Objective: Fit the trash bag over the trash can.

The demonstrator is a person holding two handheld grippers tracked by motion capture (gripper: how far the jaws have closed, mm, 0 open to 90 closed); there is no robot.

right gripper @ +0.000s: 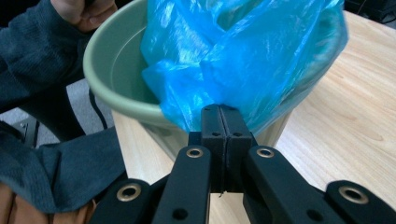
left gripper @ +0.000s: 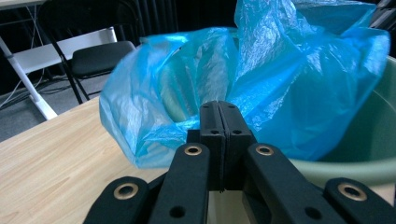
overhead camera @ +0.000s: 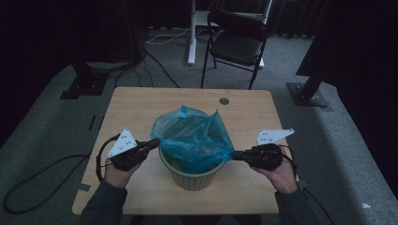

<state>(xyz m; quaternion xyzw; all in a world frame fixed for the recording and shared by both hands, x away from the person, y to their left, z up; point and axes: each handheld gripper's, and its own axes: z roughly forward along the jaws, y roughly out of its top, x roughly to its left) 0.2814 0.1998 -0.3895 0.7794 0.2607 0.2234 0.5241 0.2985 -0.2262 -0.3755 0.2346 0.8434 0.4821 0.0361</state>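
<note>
Blue bag [overhead camera: 195, 136] pinched by left claw [overhead camera: 154, 142], right claw [overhead camera: 236, 155] | chair [overhead camera: 237, 40] beyond table, high view

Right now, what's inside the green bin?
A blue bag sits in the bin, its edges pinched by the left gripper and right gripper. The bag hides the bin's bottom.

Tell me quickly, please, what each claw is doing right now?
Left claw: closed on the blue bag's left edge.
Right claw: closed on the bag's right edge.
</note>
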